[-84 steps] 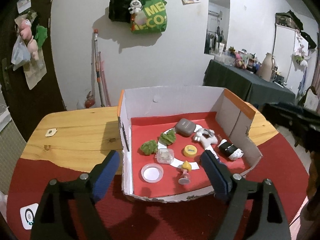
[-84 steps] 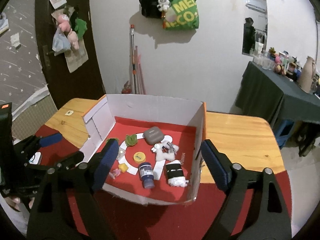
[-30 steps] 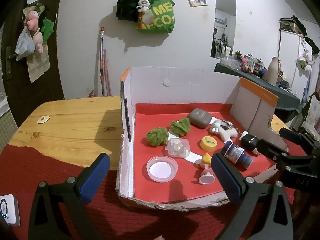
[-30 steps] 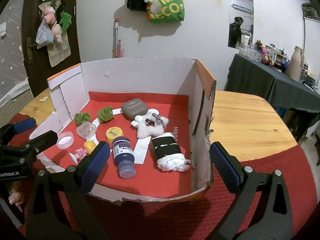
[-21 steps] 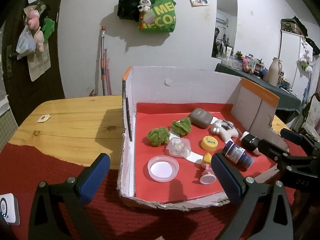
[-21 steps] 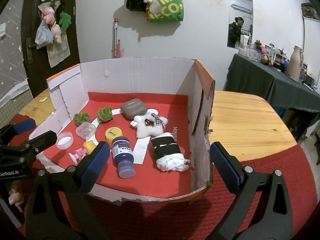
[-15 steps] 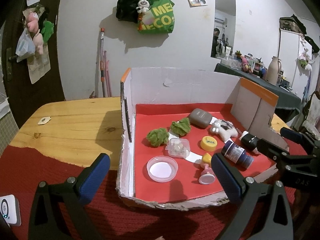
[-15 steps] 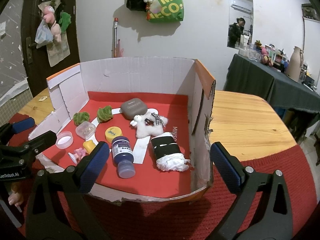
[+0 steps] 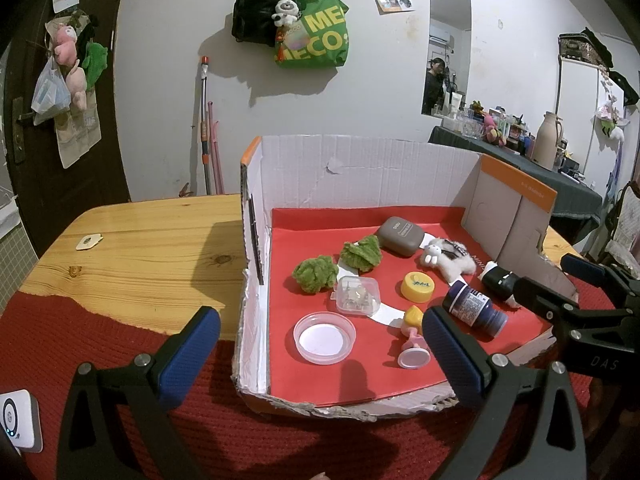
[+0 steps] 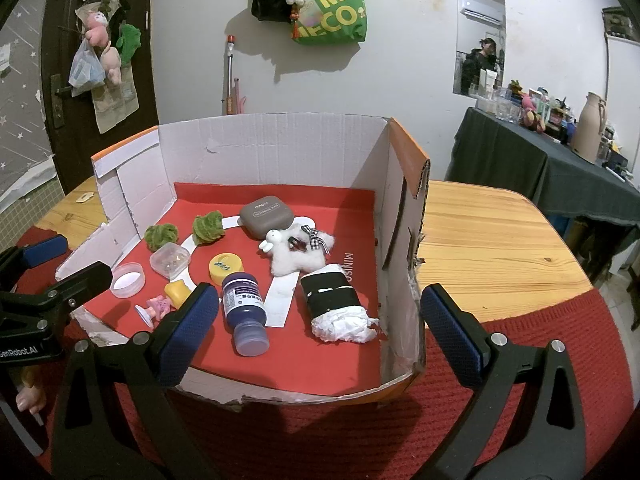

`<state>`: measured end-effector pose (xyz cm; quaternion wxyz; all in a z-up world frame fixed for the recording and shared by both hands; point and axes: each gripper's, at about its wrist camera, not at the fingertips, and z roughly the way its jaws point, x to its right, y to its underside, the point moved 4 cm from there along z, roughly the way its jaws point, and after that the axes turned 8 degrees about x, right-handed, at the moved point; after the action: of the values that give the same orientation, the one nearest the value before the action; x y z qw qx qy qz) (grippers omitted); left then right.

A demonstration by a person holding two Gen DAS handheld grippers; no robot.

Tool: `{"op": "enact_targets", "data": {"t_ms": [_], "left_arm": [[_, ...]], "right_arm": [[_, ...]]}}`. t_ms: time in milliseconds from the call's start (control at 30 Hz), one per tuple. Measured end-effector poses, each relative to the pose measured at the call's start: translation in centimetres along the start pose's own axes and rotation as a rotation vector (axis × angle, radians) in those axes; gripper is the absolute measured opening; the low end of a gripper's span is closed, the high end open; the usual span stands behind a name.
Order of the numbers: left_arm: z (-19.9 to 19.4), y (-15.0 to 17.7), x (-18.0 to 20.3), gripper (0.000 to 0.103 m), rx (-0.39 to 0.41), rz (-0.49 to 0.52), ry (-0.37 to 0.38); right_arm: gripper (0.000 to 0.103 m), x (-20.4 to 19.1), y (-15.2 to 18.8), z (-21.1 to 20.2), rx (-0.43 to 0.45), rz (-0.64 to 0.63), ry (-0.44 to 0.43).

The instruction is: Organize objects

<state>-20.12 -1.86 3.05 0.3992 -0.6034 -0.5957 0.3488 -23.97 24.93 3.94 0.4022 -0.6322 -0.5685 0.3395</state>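
Cardboard box (image 9: 360, 168) with a red floor sits on the table (image 9: 160, 240), and the small things all lie inside it: grey case (image 9: 401, 236) toward 12 o'clock, two green tufts (image 9: 316, 273) at about 10, plush rabbit (image 9: 446, 258) at 1, yellow lid (image 9: 417, 286) near the middle, clear box (image 9: 357, 294) just left of it, round dish (image 9: 324, 337) at 7, blue bottle (image 9: 474, 309) on its side at 4, and a black-and-white roll (image 10: 336, 304) at 3.

Left hand-held gripper (image 9: 316, 360) hovers at the box's 7 o'clock edge, fingers wide apart, holding nothing. Right hand-held gripper (image 10: 320, 332) hangs at the 5 o'clock edge, likewise spread and empty.

Things already gathered in the box would suit either a sorting about to go on or one finished; the pictures do not settle which. Any pick here would go best by coming straight down, fingers straddling one item only, since the yellow-and-pink toy (image 9: 412, 336) lies just beside the bottle.

Right wrist view shows the roll whole and the torn right wall (image 10: 408, 240); left wrist view half hides the roll behind the other gripper but shows the white device (image 9: 18, 420) on the red mat at 8 o'clock.
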Motion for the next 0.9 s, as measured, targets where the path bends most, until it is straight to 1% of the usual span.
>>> {"op": "enact_targets", "data": {"t_ms": [900], "left_arm": [[0.05,-0.02,0.02,0.103,0.001,0.001,-0.001]], "right_arm": [[0.103,0.35,0.06,0.14,-0.002,0.015,-0.001]]}}
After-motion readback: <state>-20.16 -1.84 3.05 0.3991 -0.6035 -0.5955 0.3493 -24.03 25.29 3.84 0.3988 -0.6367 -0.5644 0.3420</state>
